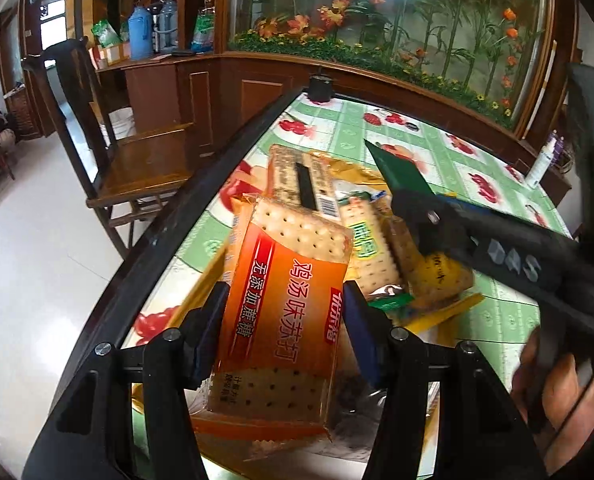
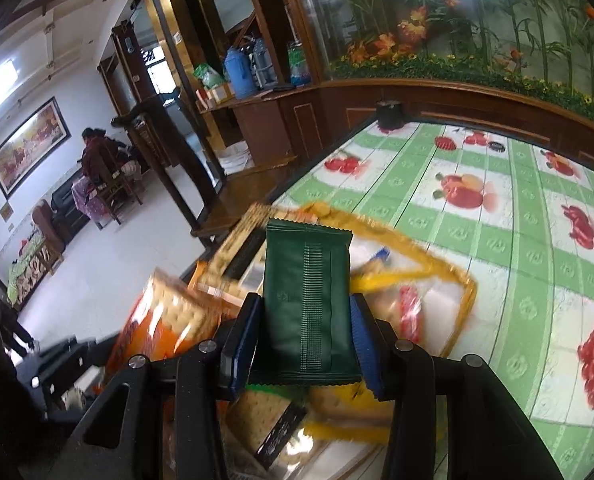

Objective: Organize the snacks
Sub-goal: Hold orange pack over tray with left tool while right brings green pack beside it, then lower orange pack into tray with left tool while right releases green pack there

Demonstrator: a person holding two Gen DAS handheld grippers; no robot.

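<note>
Lying on the checked tablecloth point(image 2: 497, 216), a clear yellow-edged bag point(image 2: 453, 276) holds a heap of cracker packs point(image 1: 377, 240). The left gripper point(image 1: 285, 316) pinches an orange cracker pack point(image 1: 285, 304) — glossy, printed with crackers and white characters — above the heap. The right gripper point(image 2: 305, 332) is clamped on a dark green packet point(image 2: 307, 304), plain and ribbed, over the bag.

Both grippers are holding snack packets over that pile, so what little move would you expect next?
Probably lowering the dark green foil packet, clamped in the right gripper, onto the pile; the left gripper grips an orange cracker packet.
</note>
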